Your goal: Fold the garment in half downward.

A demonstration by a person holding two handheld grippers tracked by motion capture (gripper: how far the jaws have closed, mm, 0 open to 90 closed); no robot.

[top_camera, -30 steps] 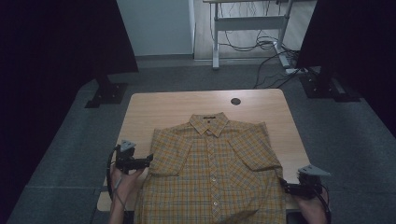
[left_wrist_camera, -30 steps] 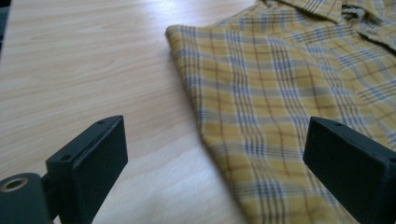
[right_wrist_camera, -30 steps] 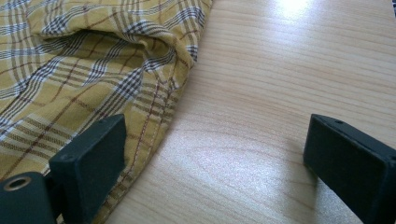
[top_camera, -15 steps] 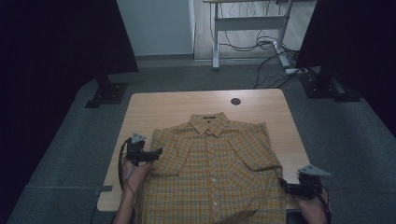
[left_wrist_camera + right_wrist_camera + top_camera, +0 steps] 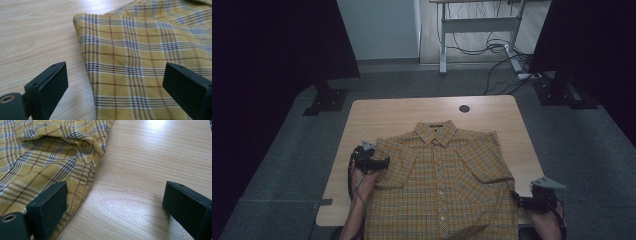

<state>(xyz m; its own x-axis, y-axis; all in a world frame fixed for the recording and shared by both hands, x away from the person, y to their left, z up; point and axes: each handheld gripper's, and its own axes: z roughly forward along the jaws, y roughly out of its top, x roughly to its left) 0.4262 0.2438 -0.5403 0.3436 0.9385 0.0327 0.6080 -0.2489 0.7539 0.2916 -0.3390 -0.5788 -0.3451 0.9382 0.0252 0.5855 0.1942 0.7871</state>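
A yellow plaid short-sleeved shirt (image 5: 442,180) lies flat and buttoned on the light wooden table (image 5: 402,112), collar toward the far edge. My left gripper (image 5: 379,163) is open at the shirt's left folded sleeve edge (image 5: 105,60), its jaws wide apart over the cloth and bare wood. At the shirt's lower right side my right gripper (image 5: 521,201) is open too. Its left jaw rests over the shirt's stitched edge (image 5: 82,182), and its right jaw stands over bare wood.
A round cable hole (image 5: 464,108) sits near the table's far edge. Bare wood lies beyond the collar and along both sides of the shirt. Dark stands (image 5: 329,95) and cables (image 5: 502,50) are on the floor behind the table.
My left gripper has moved forward and to the right, from beside the table's left edge to the shirt's left sleeve. The right gripper has stayed in place.
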